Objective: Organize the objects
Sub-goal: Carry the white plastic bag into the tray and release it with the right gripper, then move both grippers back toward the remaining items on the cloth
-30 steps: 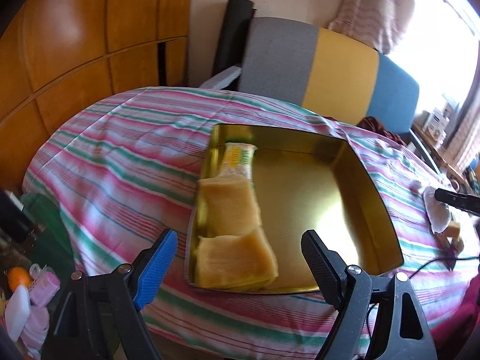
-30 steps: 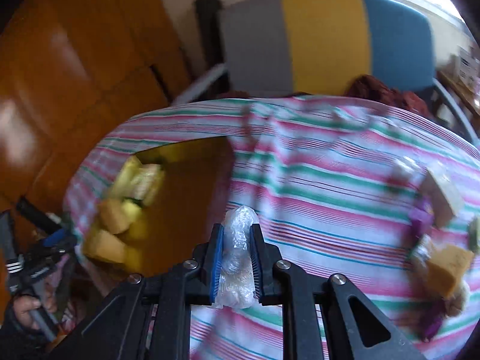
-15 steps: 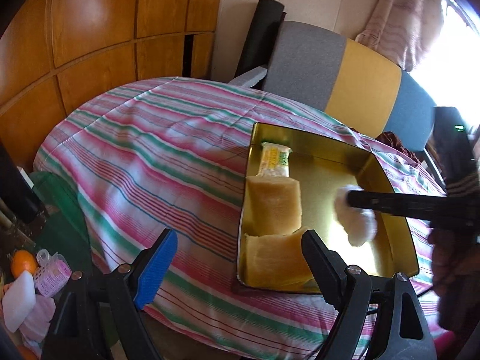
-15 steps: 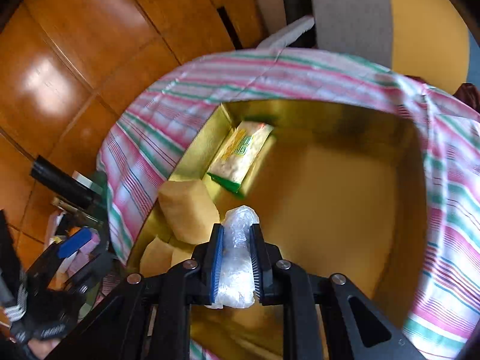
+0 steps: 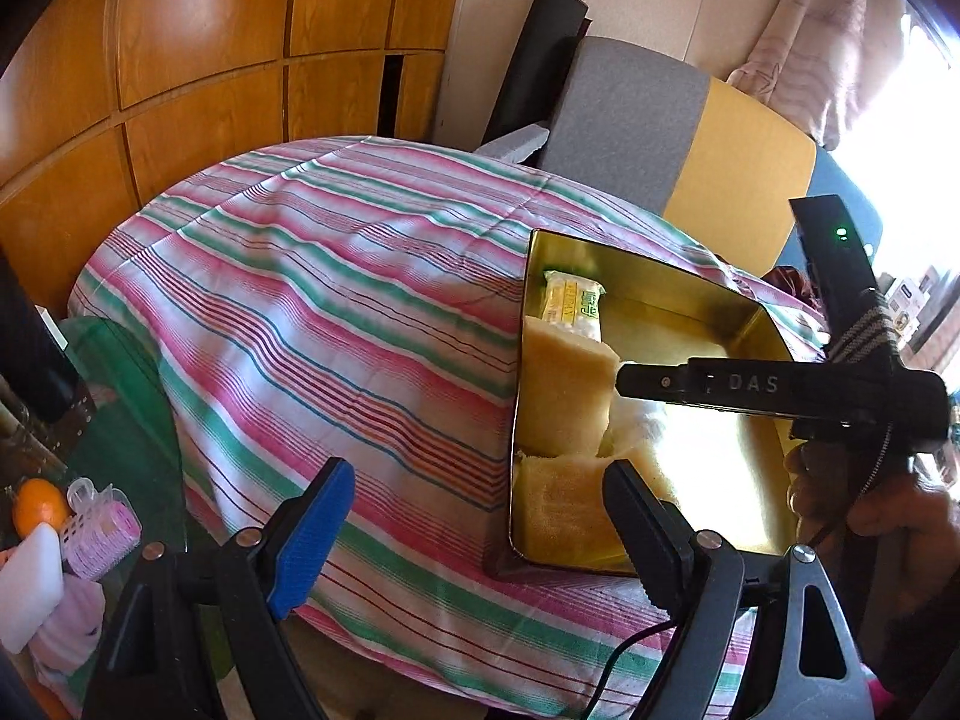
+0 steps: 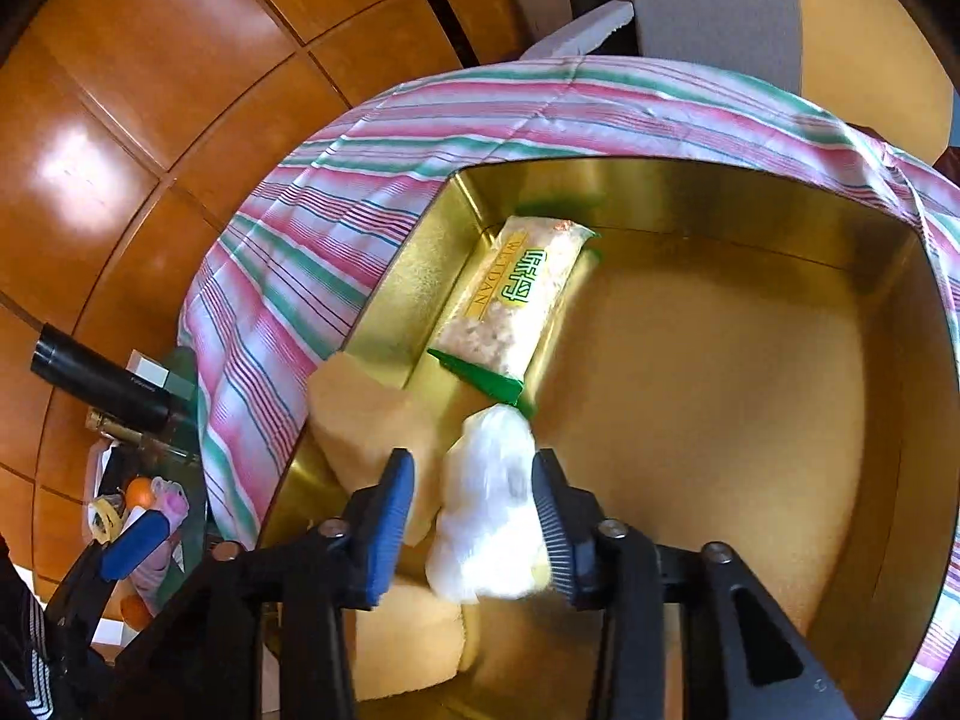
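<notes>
The clear plastic packet [image 6: 489, 504] sits inside the gold tin [image 6: 708, 192], between the pads of the right gripper [image 6: 474, 516], whose jaws have just been opening; the blue pad at 9 o'clock stands clear of it, while the black pad at 3 o'clock is just beside or touching it, I cannot tell which. At its 9 o'clock lie two yellow sponges [image 6: 366, 414], at 12 o'clock a green-lettered snack bar [image 6: 516, 294] along the tin's left wall. From 1 to 4 o'clock the tin floor is bare. The tin rests on a pink-and-green striped tablecloth [image 5: 312, 312] near its right edge, before wooden wall panels [image 5: 198, 48] and a grey-yellow-blue chair [image 5: 690, 138]. The left gripper [image 5: 474, 510] hovers wide, holding nothing, over the cloth's near edge.
</notes>
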Tool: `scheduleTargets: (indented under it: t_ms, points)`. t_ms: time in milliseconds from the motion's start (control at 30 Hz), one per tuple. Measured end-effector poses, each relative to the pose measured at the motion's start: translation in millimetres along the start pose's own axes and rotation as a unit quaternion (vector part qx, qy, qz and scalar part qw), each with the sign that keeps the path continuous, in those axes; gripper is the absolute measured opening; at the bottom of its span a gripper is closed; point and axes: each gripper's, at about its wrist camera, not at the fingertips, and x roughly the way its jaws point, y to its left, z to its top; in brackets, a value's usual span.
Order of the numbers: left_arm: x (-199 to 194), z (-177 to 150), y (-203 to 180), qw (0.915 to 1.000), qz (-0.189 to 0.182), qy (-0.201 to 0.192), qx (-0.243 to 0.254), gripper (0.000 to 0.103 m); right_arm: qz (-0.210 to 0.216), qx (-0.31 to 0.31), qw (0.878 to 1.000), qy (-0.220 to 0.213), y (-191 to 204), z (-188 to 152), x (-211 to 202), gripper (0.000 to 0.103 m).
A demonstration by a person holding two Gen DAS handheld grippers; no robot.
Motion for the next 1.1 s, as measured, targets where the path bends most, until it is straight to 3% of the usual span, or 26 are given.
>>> scheduleTargets:
  t_ms: [133, 367, 700, 900, 1100]
  points:
    - [-3, 1, -3, 1.0, 0.0, -0.006, 0.004, 0.085, -0.002, -0.009, 1.0, -0.022, 2, -5, -19, 0.044]
    - [-10, 4, -12, 0.9997, 0.0, -0.017, 0.02, 0.085, -0.03, -0.015, 0.998, -0.048, -4, -22, -55, 0.057]
    - [-18, 6, -39, 0.9981, -0.014, -0.025, 0.054, 0.085, -0.048, 0.002, 0.995, -0.084, -38, -63, -110, 0.071]
    - [-18, 11, -67, 0.9955, -0.032, -0.029, 0.084, 0.085, -0.076, 0.043, 0.992, -0.095, -81, -97, -147, 0.074]
    - [-16, 16, -108, 0.9898, -0.061, -0.028, 0.125, 0.085, -0.131, 0.137, 0.975, -0.116, -154, -142, -196, 0.075]
